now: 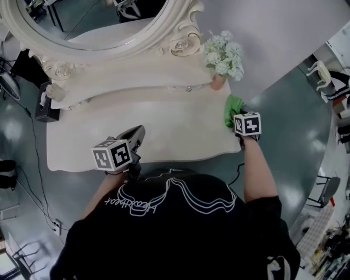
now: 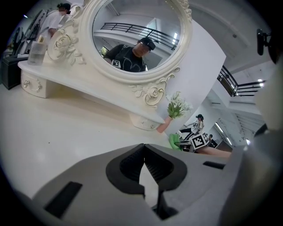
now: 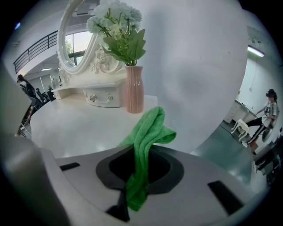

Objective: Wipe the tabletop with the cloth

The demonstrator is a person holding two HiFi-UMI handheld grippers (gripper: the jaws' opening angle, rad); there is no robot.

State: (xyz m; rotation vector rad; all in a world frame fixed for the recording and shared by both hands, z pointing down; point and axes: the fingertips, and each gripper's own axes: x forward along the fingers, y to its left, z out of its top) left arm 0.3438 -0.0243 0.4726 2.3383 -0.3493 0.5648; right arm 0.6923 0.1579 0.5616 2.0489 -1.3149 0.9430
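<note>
You stand on a glossy grey-green floor (image 1: 295, 142) in an open hall, with a plain white wall panel (image 1: 262, 33) rising behind the furniture. In front of you is a cream table (image 1: 180, 131) with a wavy front edge, its top bare and faintly shiny across the middle. At its back stands a large oval mirror (image 1: 104, 16) in a carved, rose-trimmed frame. Low drawer units flank the mirror, and one small drawer (image 3: 98, 98) shows just beside the vase. A black box (image 1: 46, 106) sits at the table's left end.

At the back right corner, a slim pink vase (image 1: 218, 82) stands upright with white flowers (image 1: 224, 54) in it. A clear bottle (image 2: 37, 50) stands on the left shelf.

Your left gripper (image 2: 144, 165) hangs over the front left of the table. Its jaws meet at the tips with nothing between them.

Your right gripper (image 3: 139, 170) is at the table's right end, its jaws clamped on the green cloth (image 3: 148, 132). The cloth pokes out past the jaws in a folded bunch, near the vase. You cannot tell whether it touches the tabletop.
</note>
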